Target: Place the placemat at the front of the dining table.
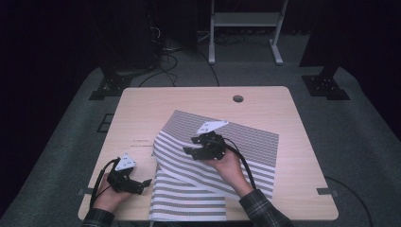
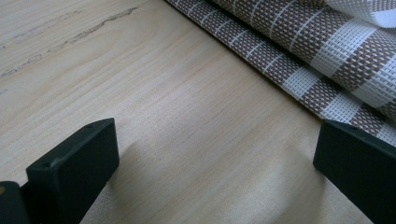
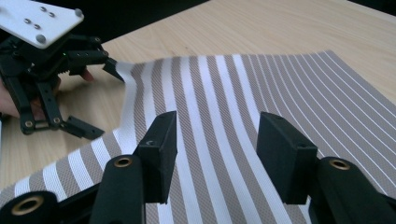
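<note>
A brown-and-white striped woven mat (image 1: 227,142) lies across the middle and front of the wooden table (image 1: 142,109), with one part folded diagonally over the rest. My right gripper (image 1: 190,145) hovers over the fold. Its jaws stand partly apart above the stripes (image 3: 243,93), with nothing between them (image 3: 217,140). My left gripper (image 1: 144,185) rests at the front left, pointing at the mat's left edge. It is wide open over bare wood (image 2: 217,140), and the mat's edge (image 2: 303,51) lies just past its right jaw. The left gripper (image 3: 105,100) also appears in the right gripper view, beside the mat's corner.
A round cable hole (image 1: 238,99) sits near the table's far edge. Beyond the table are a white stand (image 1: 243,28), dark equipment bases and cables on grey carpet. Bare wood lies left of and behind the mat.
</note>
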